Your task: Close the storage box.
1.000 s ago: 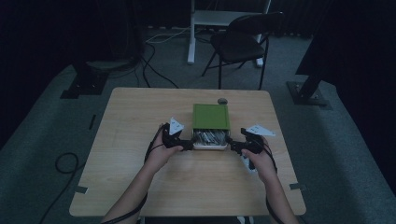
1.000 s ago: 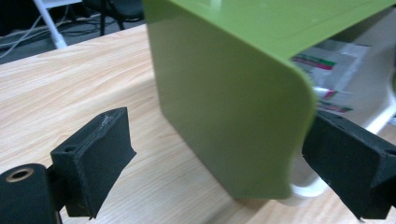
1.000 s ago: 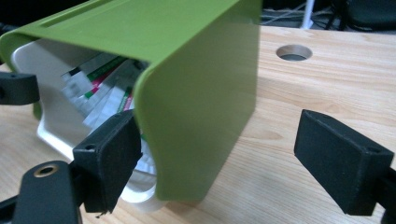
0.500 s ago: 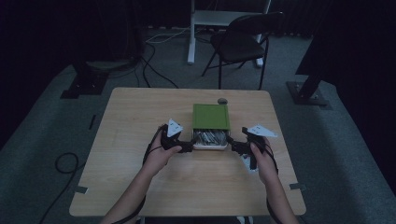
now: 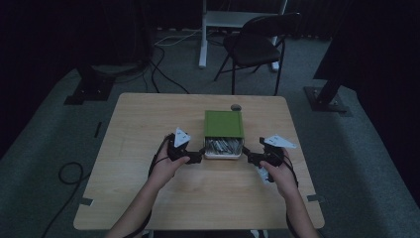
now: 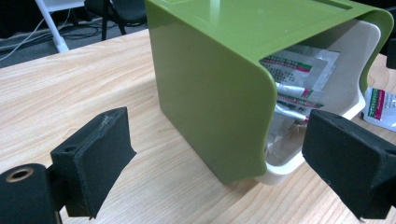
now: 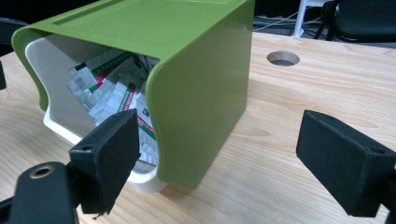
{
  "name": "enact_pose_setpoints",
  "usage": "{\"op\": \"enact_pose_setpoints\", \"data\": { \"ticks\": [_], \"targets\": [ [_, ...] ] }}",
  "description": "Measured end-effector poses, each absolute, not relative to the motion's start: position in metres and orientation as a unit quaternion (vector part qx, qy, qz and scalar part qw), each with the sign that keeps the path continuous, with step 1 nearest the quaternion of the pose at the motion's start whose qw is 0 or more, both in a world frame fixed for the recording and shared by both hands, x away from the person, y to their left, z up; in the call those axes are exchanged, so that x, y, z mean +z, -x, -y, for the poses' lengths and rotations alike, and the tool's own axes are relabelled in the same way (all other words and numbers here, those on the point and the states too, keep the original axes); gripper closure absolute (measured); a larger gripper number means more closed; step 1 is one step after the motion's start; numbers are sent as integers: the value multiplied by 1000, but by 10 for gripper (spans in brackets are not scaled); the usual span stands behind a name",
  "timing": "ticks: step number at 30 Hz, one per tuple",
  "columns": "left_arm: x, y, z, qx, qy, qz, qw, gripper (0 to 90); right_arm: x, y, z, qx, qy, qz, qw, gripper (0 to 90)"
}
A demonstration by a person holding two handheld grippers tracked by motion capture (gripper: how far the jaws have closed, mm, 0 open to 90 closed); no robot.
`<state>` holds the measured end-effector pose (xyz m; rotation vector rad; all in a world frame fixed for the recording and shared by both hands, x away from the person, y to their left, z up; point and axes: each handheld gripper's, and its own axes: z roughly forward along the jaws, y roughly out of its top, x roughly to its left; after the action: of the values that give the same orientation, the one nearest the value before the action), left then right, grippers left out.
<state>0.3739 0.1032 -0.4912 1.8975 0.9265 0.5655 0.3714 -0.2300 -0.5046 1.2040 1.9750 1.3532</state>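
A green box (image 5: 224,123) stands mid-table with its white drawer (image 5: 222,154) pulled out toward me, full of several silver sachets (image 5: 223,145). My left gripper (image 5: 197,155) sits just left of the drawer, jaws open, nothing held. My right gripper (image 5: 250,158) sits just right of it, also open. In the left gripper view the box (image 6: 210,84) and drawer (image 6: 348,95) lie between the spread jaws of the left gripper (image 6: 224,163). The right gripper view has the box (image 7: 201,74), the sachets (image 7: 107,88) and the open right gripper (image 7: 229,161).
One loose sachet (image 5: 263,174) lies on the wooden table (image 5: 148,119) under my right hand, and shows as the sachet (image 6: 380,105) beyond the drawer. A round cable hole (image 5: 236,107) sits behind the box. A black folding chair (image 5: 257,47) stands beyond the table.
Both hands have drifted slightly toward the near edge of the table. The box and drawer have not moved.
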Motion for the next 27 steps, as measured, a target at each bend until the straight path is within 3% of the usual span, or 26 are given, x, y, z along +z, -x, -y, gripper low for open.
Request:
{"op": "enact_pose_setpoints", "data": {
  "ticks": [27],
  "targets": [
    [-508,-360,-135,237,-766,-404,440,91,-516,-354,276,467,-479,-705,234,135]
  ]
}}
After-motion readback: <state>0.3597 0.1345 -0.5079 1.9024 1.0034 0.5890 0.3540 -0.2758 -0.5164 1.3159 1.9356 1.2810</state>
